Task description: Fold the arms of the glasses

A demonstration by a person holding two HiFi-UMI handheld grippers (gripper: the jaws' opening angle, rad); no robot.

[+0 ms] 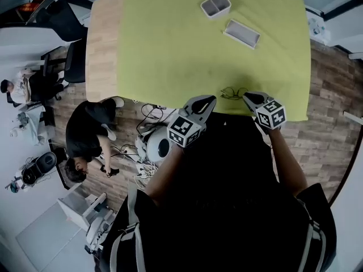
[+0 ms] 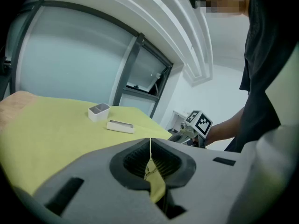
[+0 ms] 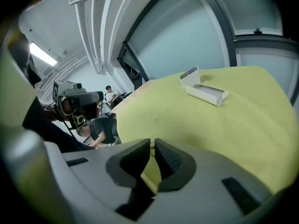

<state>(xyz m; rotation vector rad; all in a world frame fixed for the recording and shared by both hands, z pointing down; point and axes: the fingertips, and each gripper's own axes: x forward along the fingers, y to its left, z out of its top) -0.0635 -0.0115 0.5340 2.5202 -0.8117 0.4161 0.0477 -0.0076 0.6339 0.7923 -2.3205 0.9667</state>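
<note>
A pair of thin dark-framed glasses (image 1: 233,93) lies on the yellow-green cloth (image 1: 187,50) close to the table's near edge. Whether their arms are out or folded is too small to tell. My left gripper (image 1: 209,101) hovers just left of the glasses, its jaws shut with nothing held. My right gripper (image 1: 249,98) is just to their right, also shut and empty. In the left gripper view the closed jaws (image 2: 150,143) cover the near cloth, and the right gripper's marker cube (image 2: 199,121) shows beyond. The right gripper view shows its jaws (image 3: 153,143) together.
A white two-compartment box (image 1: 215,5) and a white flat tray (image 1: 242,33) stand at the far side of the cloth. Bare wood (image 1: 103,44) runs along the table's left side. On the floor to the left a person (image 1: 85,135) crouches among cables and chairs.
</note>
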